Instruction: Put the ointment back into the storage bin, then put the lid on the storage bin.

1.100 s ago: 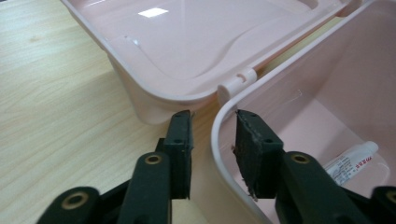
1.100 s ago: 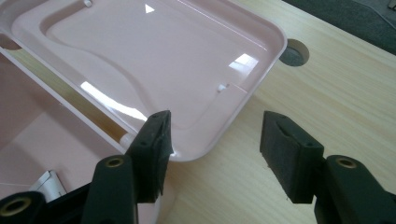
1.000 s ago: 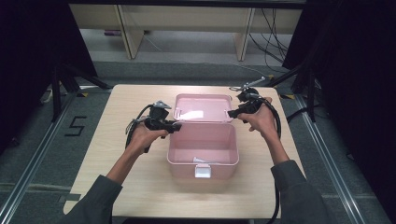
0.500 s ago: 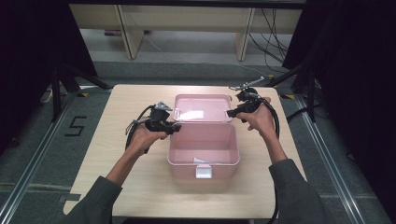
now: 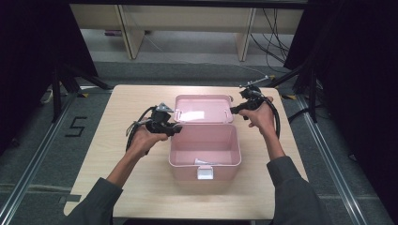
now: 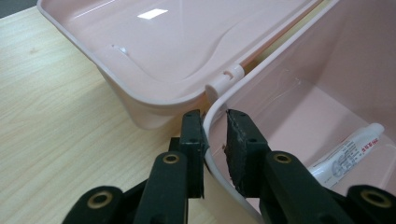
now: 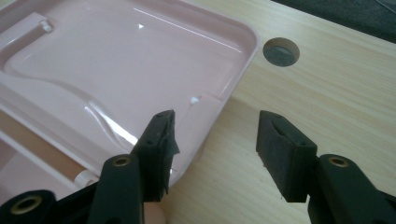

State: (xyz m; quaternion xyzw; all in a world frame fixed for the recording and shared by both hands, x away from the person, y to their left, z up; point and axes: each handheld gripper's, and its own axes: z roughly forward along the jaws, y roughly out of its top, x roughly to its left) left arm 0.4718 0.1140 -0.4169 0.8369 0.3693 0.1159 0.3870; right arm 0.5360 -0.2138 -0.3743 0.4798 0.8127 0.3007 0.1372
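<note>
An open pink box (image 5: 187,171) stands mid-table, its lid (image 5: 204,108) laid flat behind it. A white tube (image 5: 206,162) lies on the box floor, also seen as the tube (image 6: 348,151). My left gripper (image 5: 177,127) sits at the box's back left corner. Its jaws have just been closing and now clamp my left gripper (image 6: 215,116) on the box rim (image 6: 208,140), one jaw outside, one inside. My right gripper (image 5: 233,111) is at the lid's right edge. Its jaws have just been closing. My right gripper (image 7: 212,123) still stands open, astride the lid's edge (image 7: 233,88) without touching it.
The box has a white latch (image 5: 205,173) on its front wall. A round cable hole (image 7: 281,51) sits in the wooden table (image 5: 136,98) just past the lid's corner. Shelving legs and cables stand on the floor beyond the table's far edge.
</note>
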